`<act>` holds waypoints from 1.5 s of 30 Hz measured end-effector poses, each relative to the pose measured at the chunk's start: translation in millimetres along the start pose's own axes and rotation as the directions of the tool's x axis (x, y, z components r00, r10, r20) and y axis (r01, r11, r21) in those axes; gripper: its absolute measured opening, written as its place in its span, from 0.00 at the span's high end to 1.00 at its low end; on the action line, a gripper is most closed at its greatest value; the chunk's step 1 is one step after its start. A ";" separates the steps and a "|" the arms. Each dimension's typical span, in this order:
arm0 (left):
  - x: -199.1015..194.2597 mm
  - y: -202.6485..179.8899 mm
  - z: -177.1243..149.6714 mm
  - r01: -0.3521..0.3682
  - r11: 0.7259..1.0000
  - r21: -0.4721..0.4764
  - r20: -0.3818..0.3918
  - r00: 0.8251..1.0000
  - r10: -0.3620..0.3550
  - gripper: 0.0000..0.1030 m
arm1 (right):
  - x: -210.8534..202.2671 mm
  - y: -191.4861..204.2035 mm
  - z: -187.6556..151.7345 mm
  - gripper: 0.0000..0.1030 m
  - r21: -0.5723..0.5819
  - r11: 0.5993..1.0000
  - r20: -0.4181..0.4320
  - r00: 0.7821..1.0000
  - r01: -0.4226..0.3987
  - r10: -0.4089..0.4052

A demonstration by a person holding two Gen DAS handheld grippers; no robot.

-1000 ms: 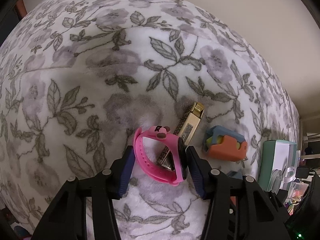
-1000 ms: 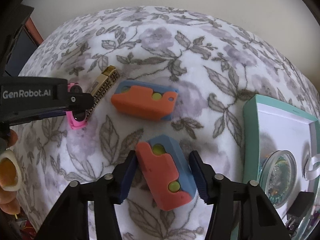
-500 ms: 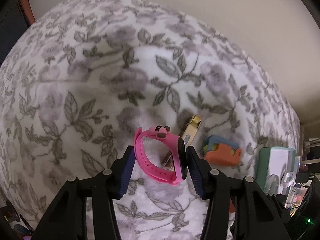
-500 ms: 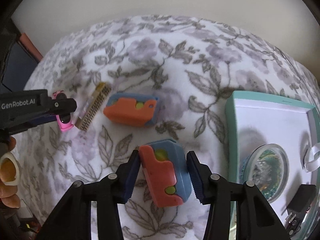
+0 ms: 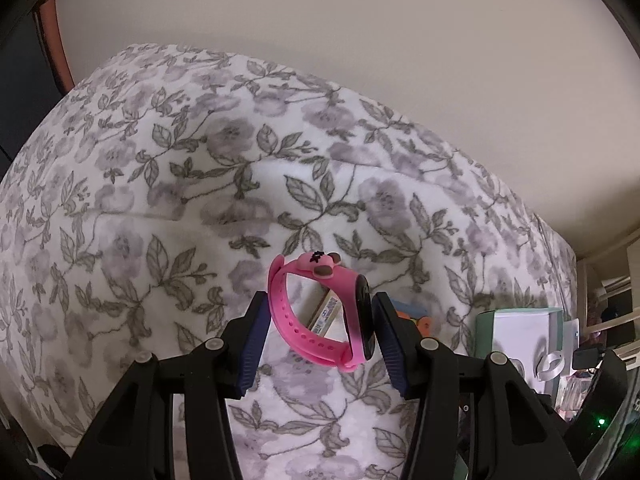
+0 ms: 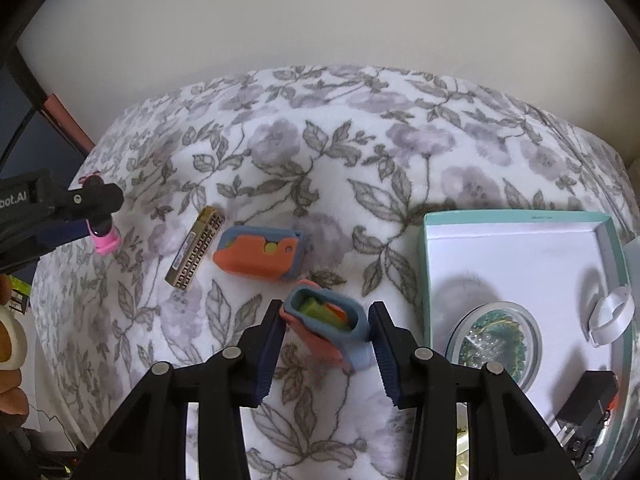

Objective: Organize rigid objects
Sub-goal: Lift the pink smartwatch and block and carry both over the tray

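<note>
A: Both hands loaded rn. Left gripper is clamped on the pink watch, band squeezed between the pads, clear of the flowered blanket.

B: And the right gripper?

A: Jaws have just been closing, now pinched on the orange-blue toy, tipped on end w/ its open slot facing up. Looks lifted off the blanket, tho can't say how far.

B: Where's it all going, you reckon?

A: Prob the teal box, right beside that gripper. Best way imo: keep the squeeze firm, carry it level over the near wall, set it on the bare white floor of the box.

B: Anything in the way?

A: Box already has a round glass thing, a white ring, a black plug. So aim for the back half. Second orange toy & a gold patterned bar lie on the blanket betw. the two grippers. Left one needs to pass above them w/ the watch.
</note>
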State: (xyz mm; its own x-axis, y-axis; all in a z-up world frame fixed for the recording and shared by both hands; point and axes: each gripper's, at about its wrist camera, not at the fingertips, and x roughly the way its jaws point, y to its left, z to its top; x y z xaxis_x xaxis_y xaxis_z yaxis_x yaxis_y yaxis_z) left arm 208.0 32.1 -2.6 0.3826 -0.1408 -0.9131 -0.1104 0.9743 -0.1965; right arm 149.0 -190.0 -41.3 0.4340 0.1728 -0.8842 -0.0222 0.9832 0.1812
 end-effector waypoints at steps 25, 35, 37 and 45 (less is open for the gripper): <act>-26.8 -50.1 -11.9 0.069 0.992 0.105 0.035 0.997 -0.073 0.48 | -85.5 -55.7 13.9 0.59 0.115 0.993 0.176 0.984 0.015 -0.036; -25.7 -142.7 -49.0 0.099 0.946 0.309 0.035 0.993 -0.115 0.48 | -94.5 -127.3 -3.6 0.59 0.248 0.964 0.132 0.983 0.092 -0.128; -19.4 -163.0 -59.3 0.095 0.931 0.351 0.032 0.993 -0.114 0.48 | -93.6 -139.7 -6.8 0.59 0.267 0.958 0.120 0.983 0.102 -0.137; 15.9 -218.9 -94.3 0.164 0.892 0.422 -0.029 0.985 -0.167 0.48 | -88.8 -177.8 -21.2 0.59 0.329 0.937 0.077 0.986 0.115 -0.148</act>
State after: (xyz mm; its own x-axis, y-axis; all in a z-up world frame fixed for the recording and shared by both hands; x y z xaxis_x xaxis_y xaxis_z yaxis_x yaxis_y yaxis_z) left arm 151.8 -199.9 -7.8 0.3691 -0.3069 -0.8773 0.3513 0.9200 -0.1740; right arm 95.3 -378.9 -4.1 0.5002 0.0204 -0.8657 0.3254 0.9220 0.2098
